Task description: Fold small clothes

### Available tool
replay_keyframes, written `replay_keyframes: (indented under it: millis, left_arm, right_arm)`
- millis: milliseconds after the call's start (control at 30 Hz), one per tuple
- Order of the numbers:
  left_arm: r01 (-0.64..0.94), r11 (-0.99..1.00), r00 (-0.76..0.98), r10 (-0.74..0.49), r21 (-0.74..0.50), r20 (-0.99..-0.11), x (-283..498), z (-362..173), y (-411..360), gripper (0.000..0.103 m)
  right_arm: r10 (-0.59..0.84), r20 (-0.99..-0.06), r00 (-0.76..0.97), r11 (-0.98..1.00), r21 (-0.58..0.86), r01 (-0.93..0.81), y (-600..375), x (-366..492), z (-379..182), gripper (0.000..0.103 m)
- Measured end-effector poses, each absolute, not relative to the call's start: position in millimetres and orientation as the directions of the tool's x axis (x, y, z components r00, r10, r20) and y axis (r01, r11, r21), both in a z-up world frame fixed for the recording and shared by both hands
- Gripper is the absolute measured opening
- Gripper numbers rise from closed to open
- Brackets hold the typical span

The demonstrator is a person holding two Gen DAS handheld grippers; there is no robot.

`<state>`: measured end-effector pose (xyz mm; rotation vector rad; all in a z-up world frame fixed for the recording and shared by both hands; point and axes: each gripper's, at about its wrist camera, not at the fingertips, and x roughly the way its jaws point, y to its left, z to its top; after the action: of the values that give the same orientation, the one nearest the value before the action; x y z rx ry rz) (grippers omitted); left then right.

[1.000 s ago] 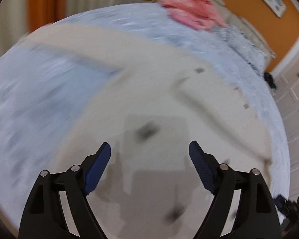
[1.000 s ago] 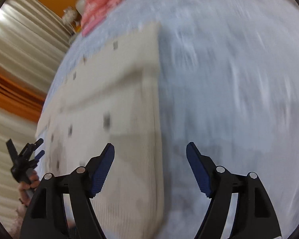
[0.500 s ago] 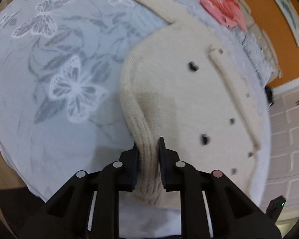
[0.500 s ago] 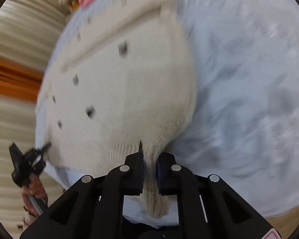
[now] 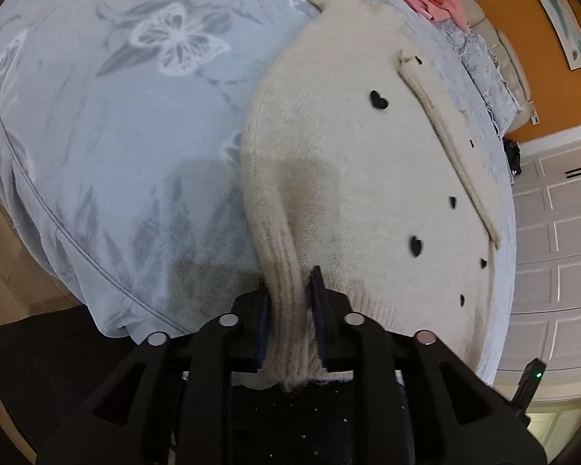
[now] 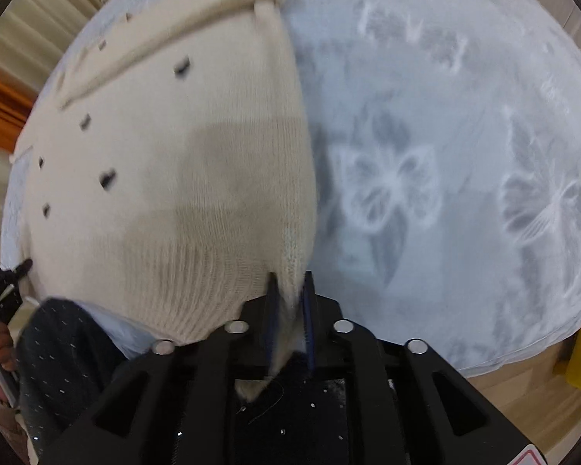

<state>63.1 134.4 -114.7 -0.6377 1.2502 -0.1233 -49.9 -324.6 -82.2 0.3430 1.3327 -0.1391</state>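
Both tongs, apart earlier, now clamp cream sweater (image 5: 368,178) hem: left tongs (image 5: 290,310), right tongs (image 6: 288,310); hem tips hidden.

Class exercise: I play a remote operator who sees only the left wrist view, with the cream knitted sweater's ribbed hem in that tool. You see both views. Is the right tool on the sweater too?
Observer: Yes. The right tool is shut on the other hem corner of the cream knitted sweater with small black hearts; its jaws have just eased slightly wider, the knit between them.

Operator: What lies beside that corner?

Observer: Pale blue bedspread printed with white butterflies, bare of clothes on that side.

Operator: Can my left tool be seen from there?

Observer: Yes, at the far left edge, the left tool, above a hand.

Operator: Anything nearer the camera?

Observer: A dark speckled garment on the person, below the hem.
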Motion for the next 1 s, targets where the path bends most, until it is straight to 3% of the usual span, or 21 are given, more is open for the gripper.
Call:
replay_keyframes:
  millis: [67, 167, 233, 267, 467, 733, 833, 867, 900, 933, 1000]
  left_arm:
    - [-0.25, 0.811, 0.355, -0.431, -0.529, -0.83, 67.3, -101.8, 141.3, 0.024]
    - [-0.249, 0.814, 0.433, -0.391, -0.525, -0.812, 63.0, -76.2, 176.9, 0.044]
    - [-0.273, 0.804, 0.508, -0.345, -0.528, -0.789, 78.2, -58.6, 203.7, 0.064]
    - [-0.296, 0.796, 0.537, -0.318, -0.528, -0.781, 86.9, -54.0, 217.0, 0.068]
    - [-0.479, 0.676, 0.663, -0.139, -0.56, -0.735, 194.9, -41.4, 313.3, 0.074]
    - [-0.623, 0.405, 0.673, -0.158, -0.669, -0.722, 309.4, -97.5, 381.9, 0.073]
    - [-0.643, 0.376, 0.688, -0.099, -0.667, -0.719, 328.4, -114.3, 389.8, 0.073]
    - [-0.639, 0.407, 0.691, -0.07, -0.653, -0.72, 334.6, -111.6, 385.4, 0.071]
    - [-0.632, 0.457, 0.687, -0.044, -0.626, -0.725, 343.8, -107.7, 381.1, 0.051]
    - [-0.608, 0.495, 0.69, -0.058, -0.621, -0.721, 352.0, -106.0, 378.2, 0.013]
    - [-0.574, 0.546, 0.679, -0.1, -0.611, -0.727, 368.3, -103.5, 371.6, 0.008]
  right_arm:
    - [0.045, -0.968, 0.247, 0.946, 0.121, 0.302, -329.7, -51.4, -66.6, 0.031]
    - [-0.064, -0.951, 0.303, 0.942, 0.043, 0.334, -341.0, -58.3, -42.0, 0.051]
    - [-0.07, -0.929, 0.362, 0.928, 0.072, 0.365, -343.8, -58.6, -27.6, 0.052]
    - [-0.065, -0.925, 0.374, 0.926, 0.084, 0.367, -343.2, -54.7, -23.6, 0.052]
    - [-0.002, -0.903, 0.43, 0.969, 0.104, 0.223, -276.4, -6.5, -21.5, 0.058]
    - [0.076, -0.913, 0.4, 0.978, 0.147, 0.148, -208.8, 35.2, -34.4, 0.058]
    - [0.071, -0.92, 0.386, 0.981, 0.135, 0.141, -197.4, 43.1, -39.8, 0.058]
    - [0.068, -0.922, 0.381, 0.981, 0.13, 0.141, -195.9, 45.0, -41.2, 0.058]
    - [0.066, -0.925, 0.374, 0.981, 0.128, 0.143, -194.8, 47.2, -43.1, 0.058]
    - [0.064, -0.927, 0.37, 0.981, 0.126, 0.146, -194.6, 48.5, -44.4, 0.058]
    - [0.059, -0.93, 0.362, 0.979, 0.124, 0.16, -195.3, 51.1, -47.8, 0.058]
